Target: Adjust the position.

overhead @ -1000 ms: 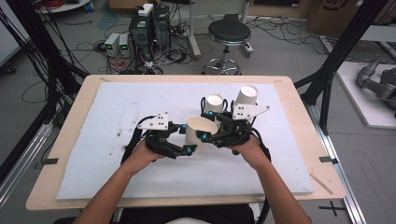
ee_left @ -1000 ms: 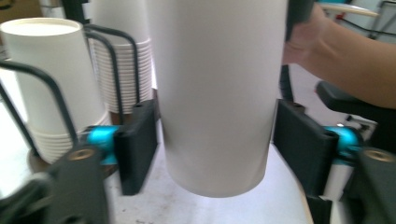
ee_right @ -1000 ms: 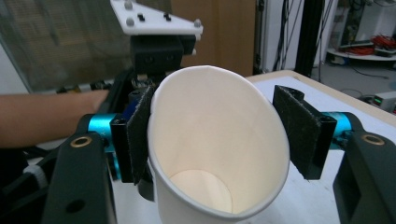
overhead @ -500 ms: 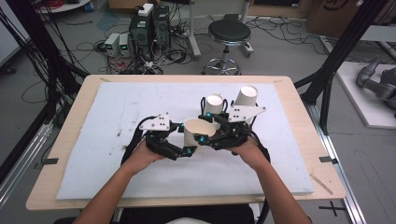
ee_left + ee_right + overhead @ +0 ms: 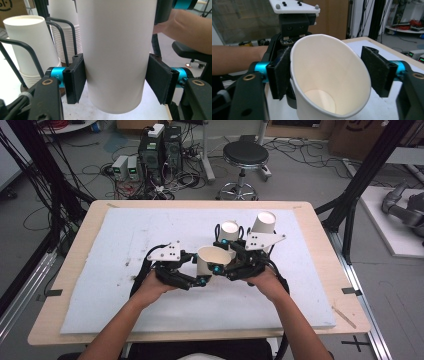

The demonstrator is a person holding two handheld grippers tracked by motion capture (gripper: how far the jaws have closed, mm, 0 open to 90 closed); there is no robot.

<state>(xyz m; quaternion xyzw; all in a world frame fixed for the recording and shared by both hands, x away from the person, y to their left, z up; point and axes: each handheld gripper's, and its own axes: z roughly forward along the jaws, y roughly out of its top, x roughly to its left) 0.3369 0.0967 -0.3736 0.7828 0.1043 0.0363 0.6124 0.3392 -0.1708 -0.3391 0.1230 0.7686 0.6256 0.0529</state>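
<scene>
While left gripper (image 5: pixel 115 82) clamps smooth paper cup (image 5: pixel 116 50), right gripper (image 5: pixel 332 72) loosens

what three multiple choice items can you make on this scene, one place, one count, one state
1. Where is the held paper cup? A middle of the table, before the stacks B on a stool C at the table's left edge
2. How many cup stacks stand behind it? A one B two C four
3. The left gripper is: A shut on the cup B wide open, apart from it C lying empty
Answers: A, it sits mid-table; B, two stacks show; A, both pads press its wall, the jaws having just closed.
</scene>
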